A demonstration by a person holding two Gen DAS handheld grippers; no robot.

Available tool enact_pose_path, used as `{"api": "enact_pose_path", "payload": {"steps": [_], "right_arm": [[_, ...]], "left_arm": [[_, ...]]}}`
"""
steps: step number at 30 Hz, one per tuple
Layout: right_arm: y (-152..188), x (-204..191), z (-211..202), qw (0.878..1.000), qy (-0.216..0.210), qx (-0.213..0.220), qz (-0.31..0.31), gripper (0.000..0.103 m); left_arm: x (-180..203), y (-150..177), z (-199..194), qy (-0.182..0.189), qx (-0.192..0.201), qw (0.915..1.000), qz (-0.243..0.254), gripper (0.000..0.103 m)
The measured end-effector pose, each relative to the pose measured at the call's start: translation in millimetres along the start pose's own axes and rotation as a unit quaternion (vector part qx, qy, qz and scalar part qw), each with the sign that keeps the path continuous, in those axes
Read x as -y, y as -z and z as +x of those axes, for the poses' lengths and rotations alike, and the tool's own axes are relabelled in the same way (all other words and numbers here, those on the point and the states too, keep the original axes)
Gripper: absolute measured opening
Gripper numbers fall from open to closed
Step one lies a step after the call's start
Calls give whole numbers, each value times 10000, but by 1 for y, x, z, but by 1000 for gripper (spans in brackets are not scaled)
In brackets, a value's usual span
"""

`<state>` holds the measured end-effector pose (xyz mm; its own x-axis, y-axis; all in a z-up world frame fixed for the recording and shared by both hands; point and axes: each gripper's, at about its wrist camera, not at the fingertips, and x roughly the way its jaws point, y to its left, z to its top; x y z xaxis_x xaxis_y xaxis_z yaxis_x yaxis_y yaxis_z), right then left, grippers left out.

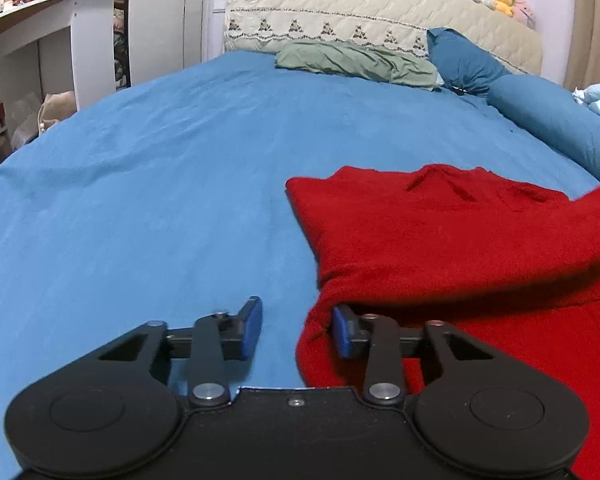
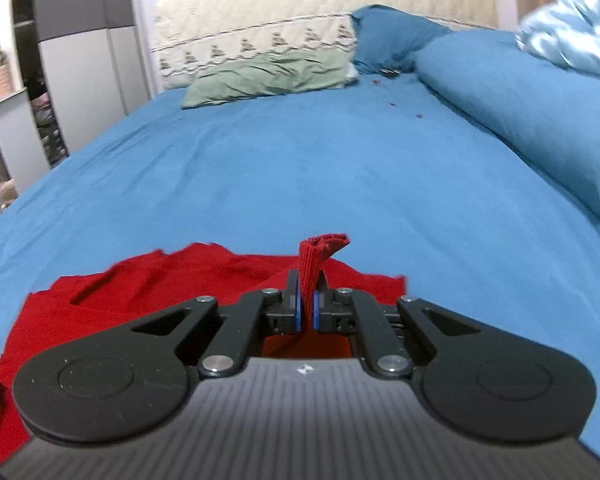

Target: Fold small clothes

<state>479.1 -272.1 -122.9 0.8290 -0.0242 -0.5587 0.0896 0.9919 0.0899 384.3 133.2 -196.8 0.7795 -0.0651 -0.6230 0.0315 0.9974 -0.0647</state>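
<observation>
The red sweater [image 1: 460, 248] lies on the blue bed [image 1: 160, 180]. The right gripper [image 2: 307, 300] pinches its ribbed cuff tightly. The left gripper [image 1: 296, 330] is half open at its left edge, pressing nothing.

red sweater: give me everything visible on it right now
The red sweater is a fuzzy knit lying mostly flat on the blue bedsheet, with creases near its far end and one layer folded over itself. The right tool is shut on a ribbed strip of it, which stands up between the pads. The left tool sits open at the garment's near left edge, one pad tucked against the fabric, the other over bare sheet.
</observation>
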Motion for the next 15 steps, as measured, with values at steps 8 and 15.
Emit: {"api": "enact_pose_path", "payload": {"steps": [8, 15], "right_arm": [[58, 26, 15, 9978, 218, -583, 228, 27], [65, 16, -14, 9999, 72, -146, -38, 75]], "left_arm": [[4, -5, -33, 147, 97, 9997, -142, 34], [33, -24, -35, 840, 485, 9952, 160, 75]]}}
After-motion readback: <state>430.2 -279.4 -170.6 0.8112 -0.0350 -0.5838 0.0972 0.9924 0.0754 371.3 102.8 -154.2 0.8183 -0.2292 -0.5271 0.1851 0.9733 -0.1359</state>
